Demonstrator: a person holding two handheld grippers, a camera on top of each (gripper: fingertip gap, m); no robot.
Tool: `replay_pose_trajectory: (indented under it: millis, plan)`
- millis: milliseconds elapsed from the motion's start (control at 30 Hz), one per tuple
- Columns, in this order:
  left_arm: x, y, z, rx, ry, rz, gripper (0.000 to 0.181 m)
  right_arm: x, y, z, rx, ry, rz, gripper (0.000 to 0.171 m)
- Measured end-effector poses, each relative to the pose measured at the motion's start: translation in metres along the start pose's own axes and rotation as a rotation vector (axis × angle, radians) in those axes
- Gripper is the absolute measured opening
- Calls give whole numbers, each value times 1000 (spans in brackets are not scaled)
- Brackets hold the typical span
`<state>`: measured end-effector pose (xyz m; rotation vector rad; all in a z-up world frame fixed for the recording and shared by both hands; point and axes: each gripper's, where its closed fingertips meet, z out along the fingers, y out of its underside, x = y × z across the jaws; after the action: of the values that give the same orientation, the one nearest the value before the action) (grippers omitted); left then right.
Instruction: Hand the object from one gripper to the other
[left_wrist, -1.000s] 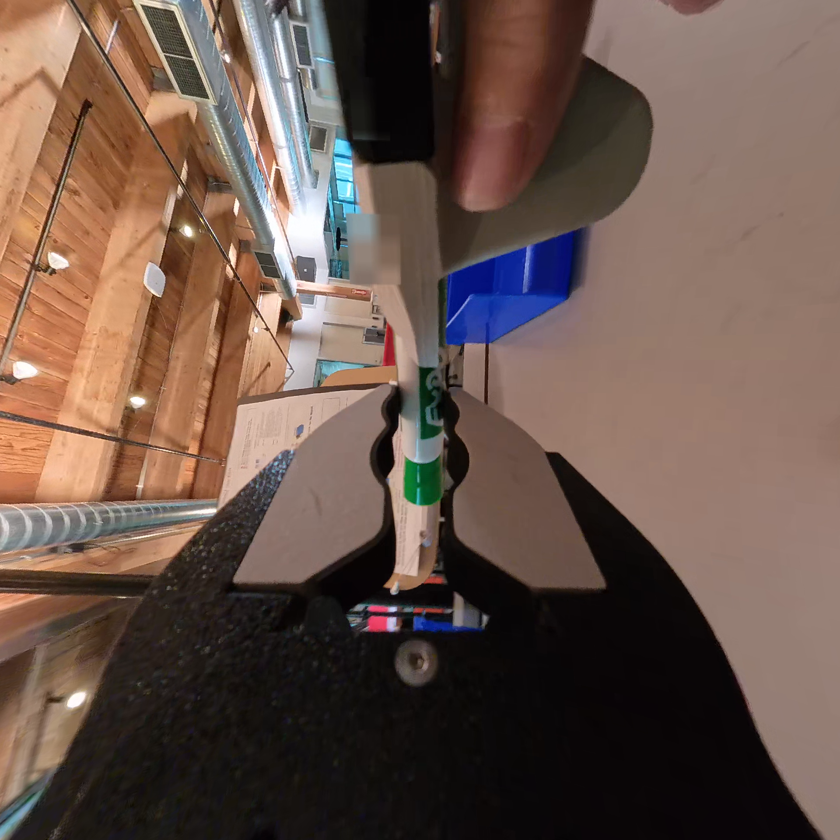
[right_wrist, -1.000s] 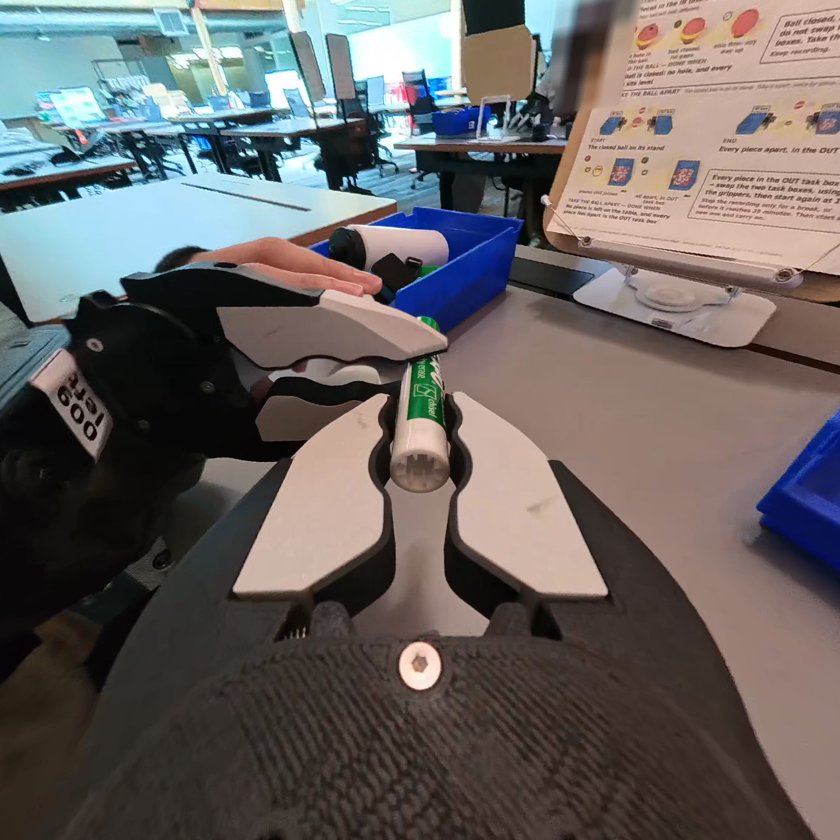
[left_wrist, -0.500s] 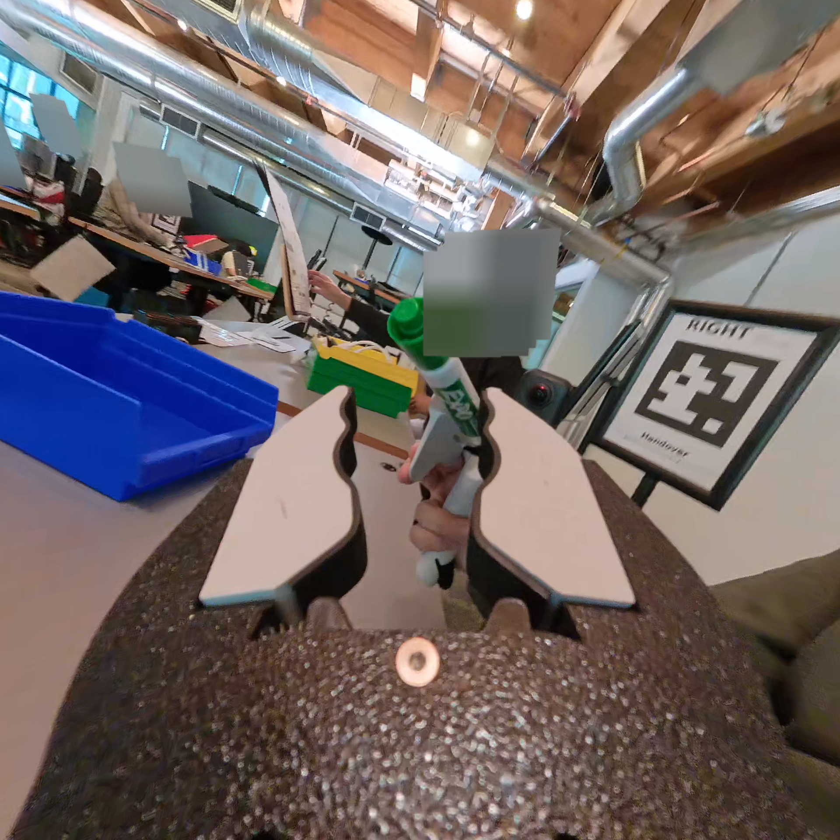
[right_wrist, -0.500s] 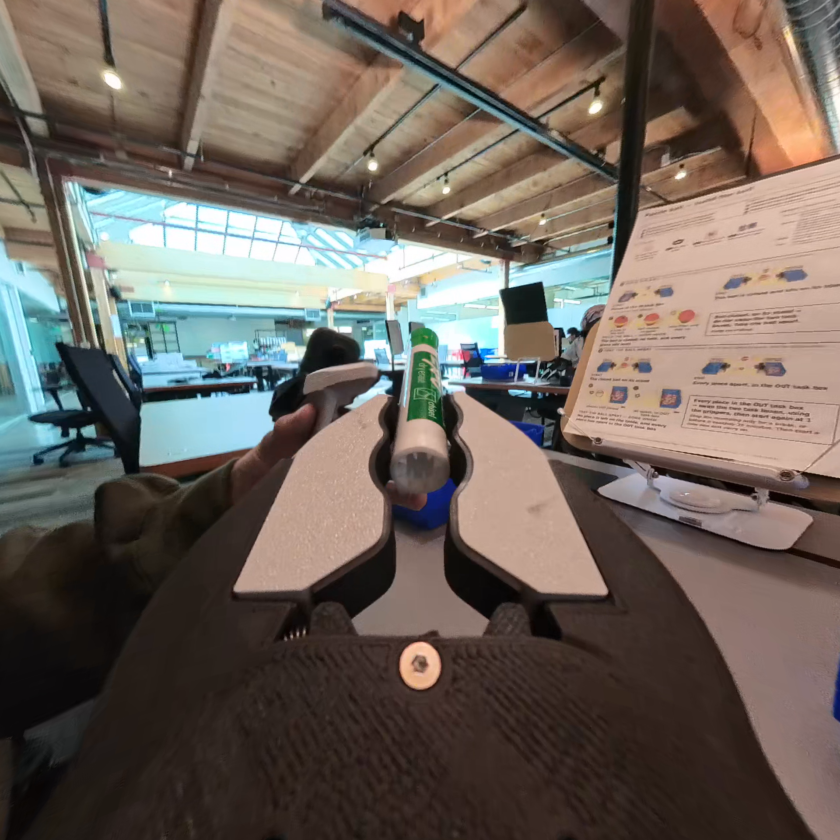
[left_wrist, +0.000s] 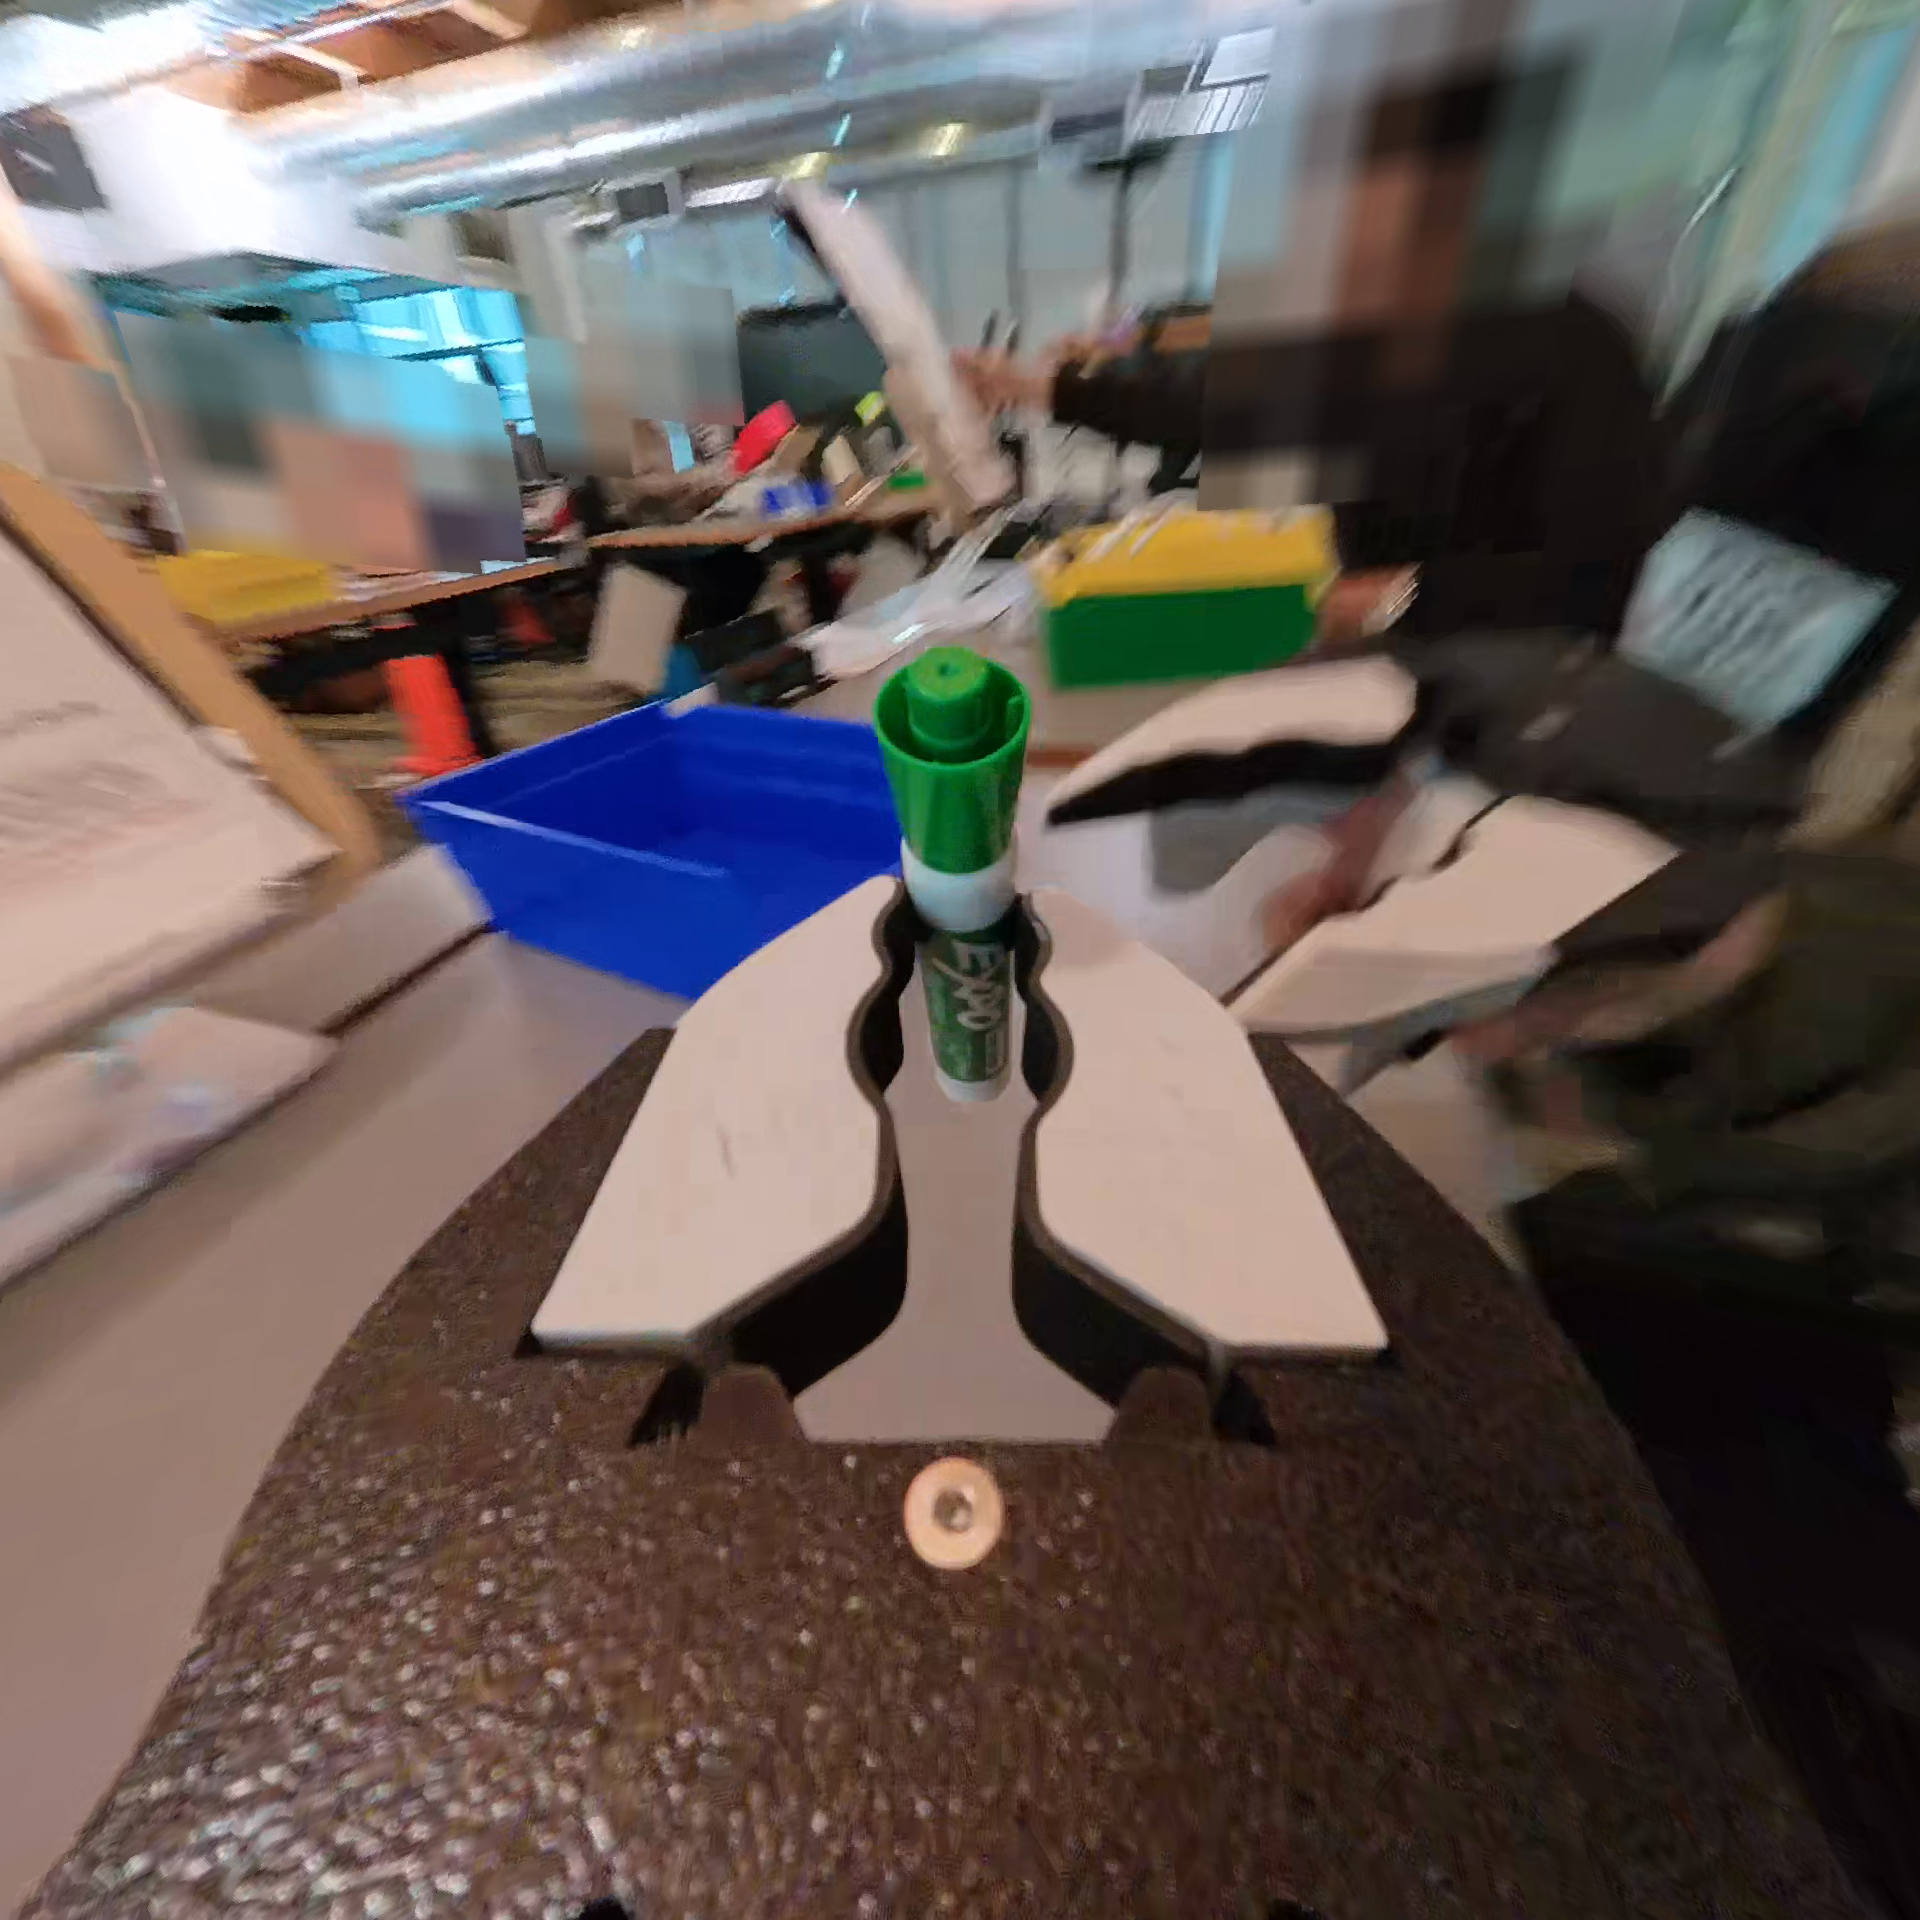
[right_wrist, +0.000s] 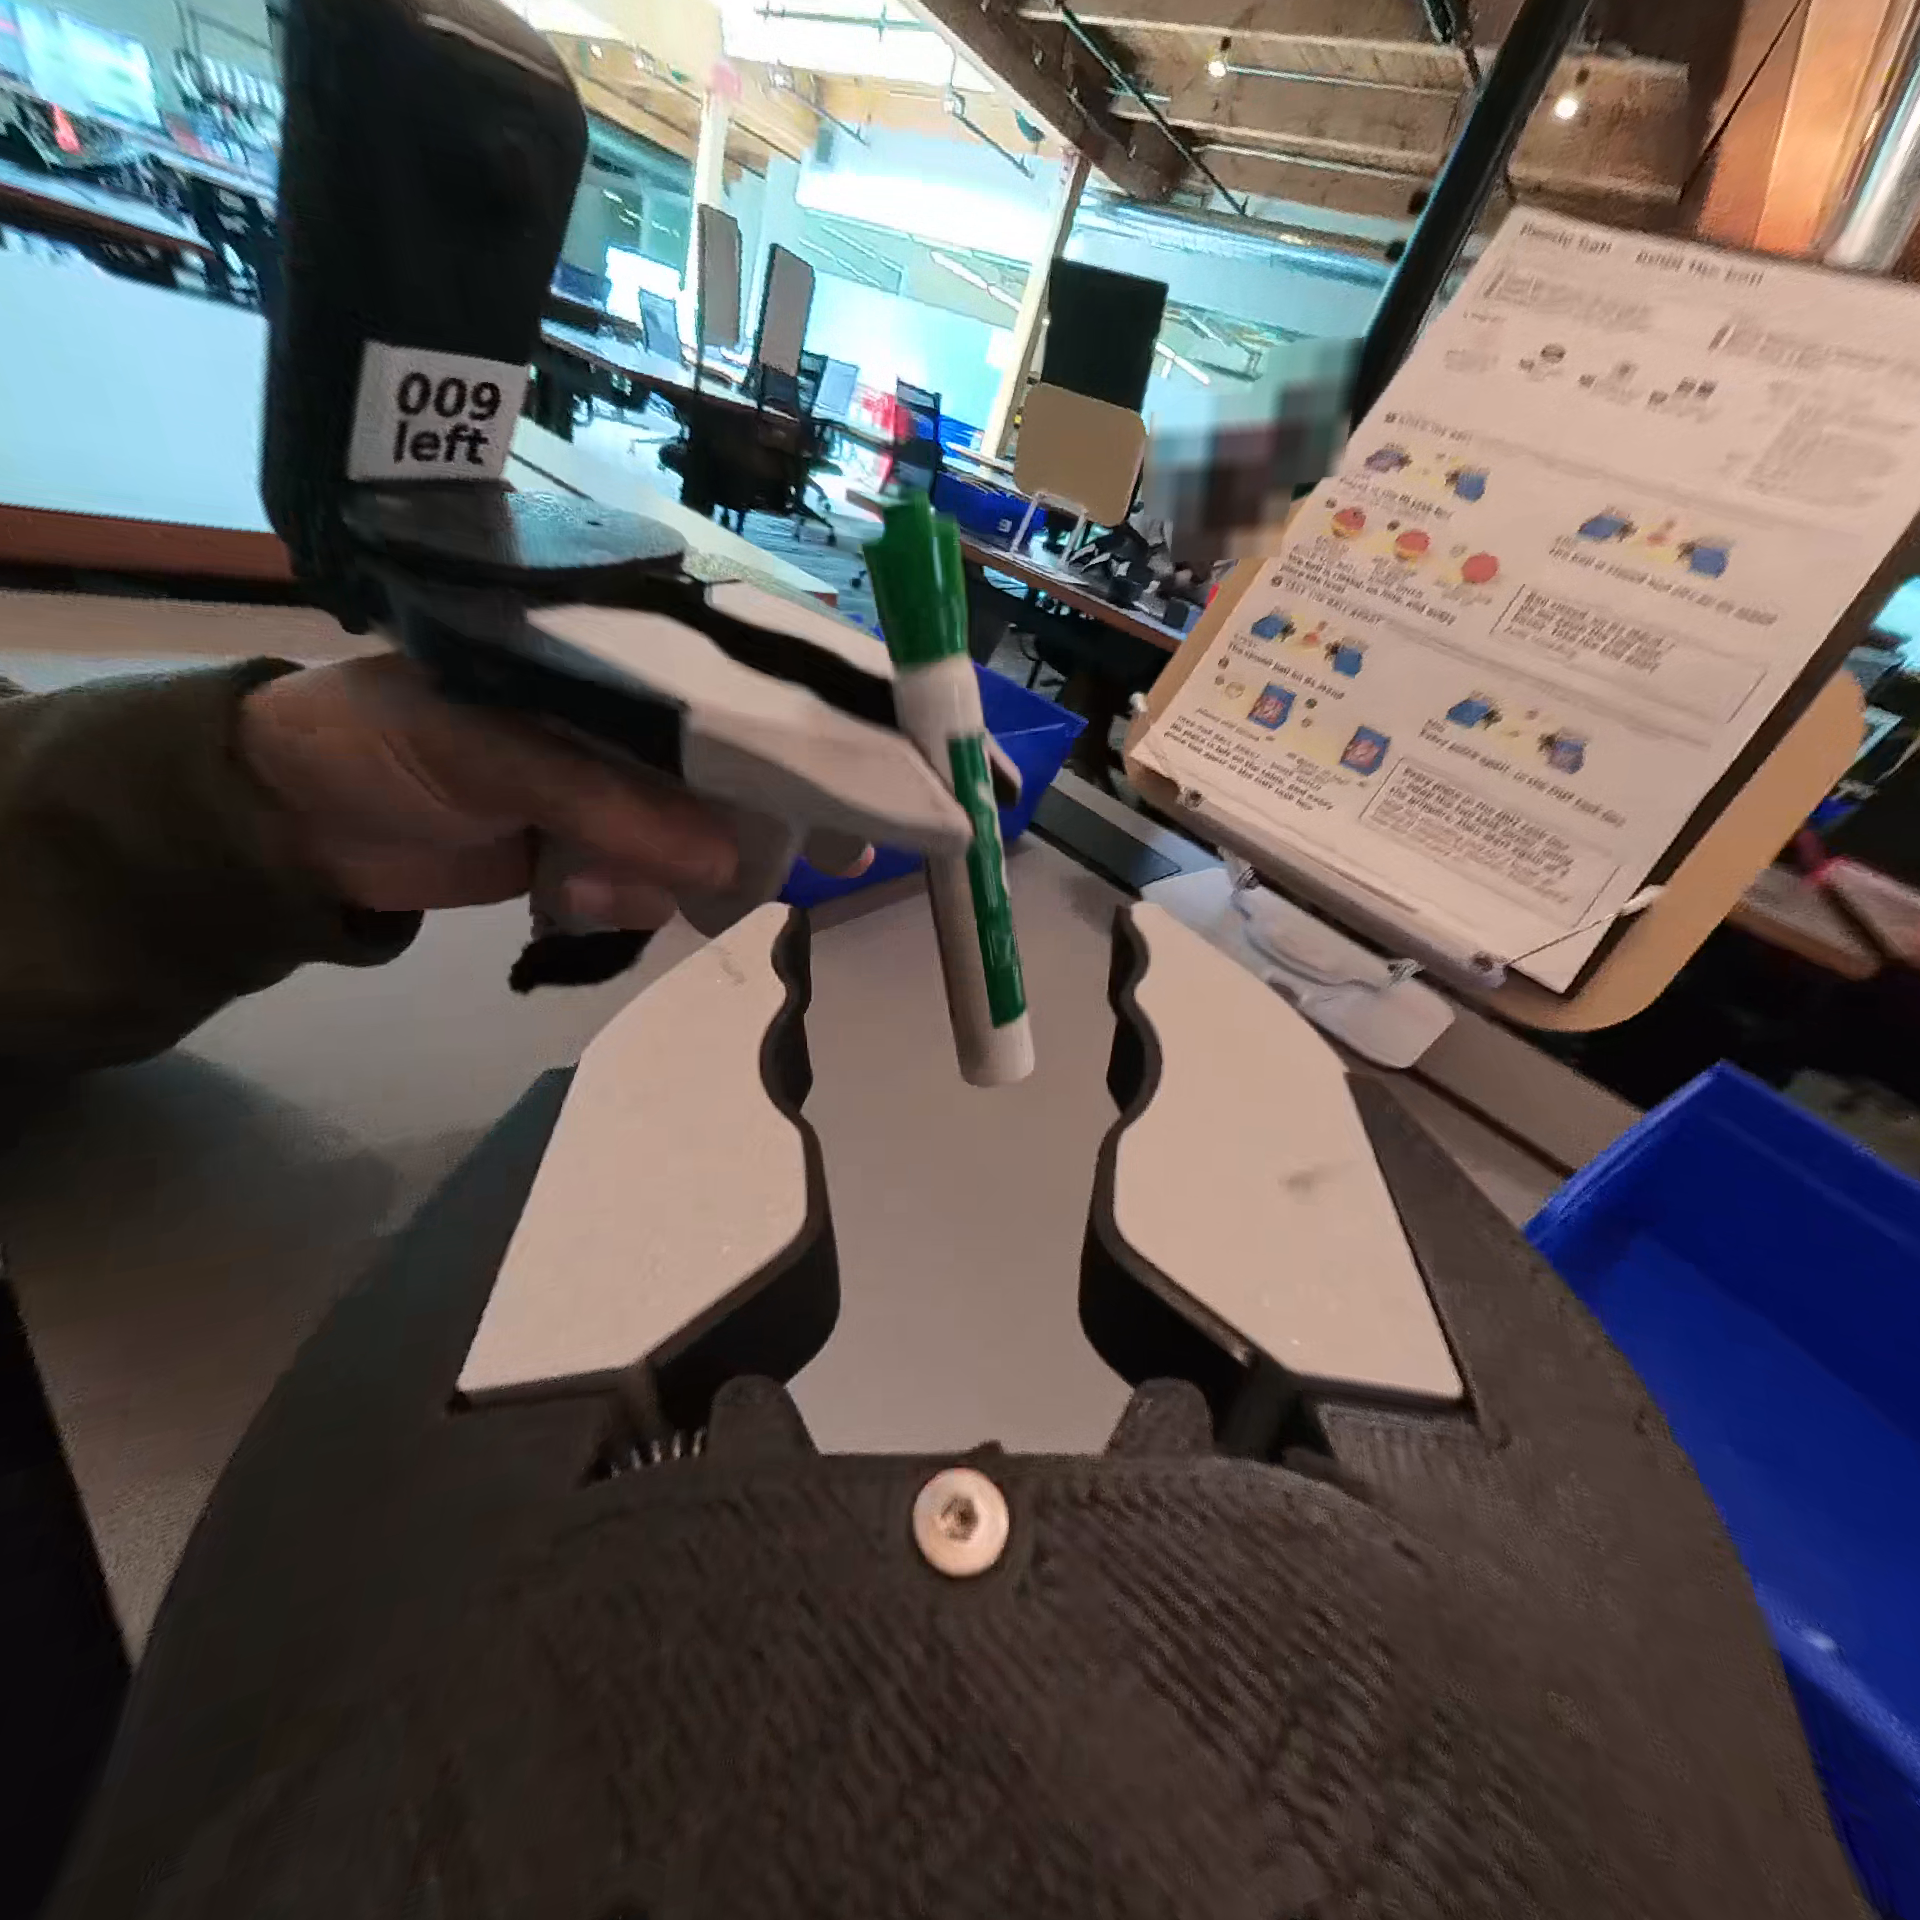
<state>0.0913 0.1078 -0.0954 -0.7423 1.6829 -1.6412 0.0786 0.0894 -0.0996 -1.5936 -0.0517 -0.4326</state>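
Observation:
A green-and-white marker (left_wrist: 956, 831) stands upright, cap up, pinched between the fingertips of my left gripper (left_wrist: 961, 904), which is shut on its barrel. In the right wrist view the left gripper (right_wrist: 971, 805) comes in from the left and holds the marker (right_wrist: 961, 790) tilted, with its lower end hanging in the gap of my right gripper (right_wrist: 958, 914). The right gripper's jaws are wide open and do not touch the marker. The right gripper (left_wrist: 1143, 894) also shows blurred and open at the right of the left wrist view.
The grey table (right_wrist: 312, 1091) lies below. A blue bin (left_wrist: 644, 831) sits behind the marker, and another blue bin (right_wrist: 1745, 1299) is at the near right. An instruction sheet on a stand (right_wrist: 1558, 623) is at the back right. A green-and-yellow box (left_wrist: 1174, 613) is farther off. My left and right fingertips are right by each other.
Half a second ago the right gripper held the marker and the left was open. Now the left gripper has shut on the marker and the right has opened and let it go.

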Motion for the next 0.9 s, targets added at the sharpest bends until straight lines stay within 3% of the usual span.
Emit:
replay_pose_trajectory:
  millis: [167, 233, 333, 467, 600, 633, 767, 900]
  plan:
    - [-4, 19, 5, -242, -188, 537, 18, -8, -29, 4, 40, 34, -32, 31]
    - [-2, 23, 8, -295, -235, 685, 18, -7, -26, 7, 3, 46, -15, 35]
    - [3, 25, 13, -327, -260, 774, 18, -5, -18, 6, -41, 67, -44, 20]
    - [5, 24, 15, -293, -248, 756, 18, -4, -19, 5, -39, 50, -39, 20]
    - [12, 14, 15, -189, -205, 618, 19, 4, -34, -4, 113, 34, 87, 19]
    - [13, 10, 15, -151, -185, 546, 27, 11, -40, -9, 171, 47, 145, 19]
    - [14, -7, 12, 46, -48, 70, 60, 36, -64, -36, 441, 21, 418, 19]
    - [30, -32, 7, 310, 260, -457, 63, 46, -80, -59, 681, -77, 630, 19]
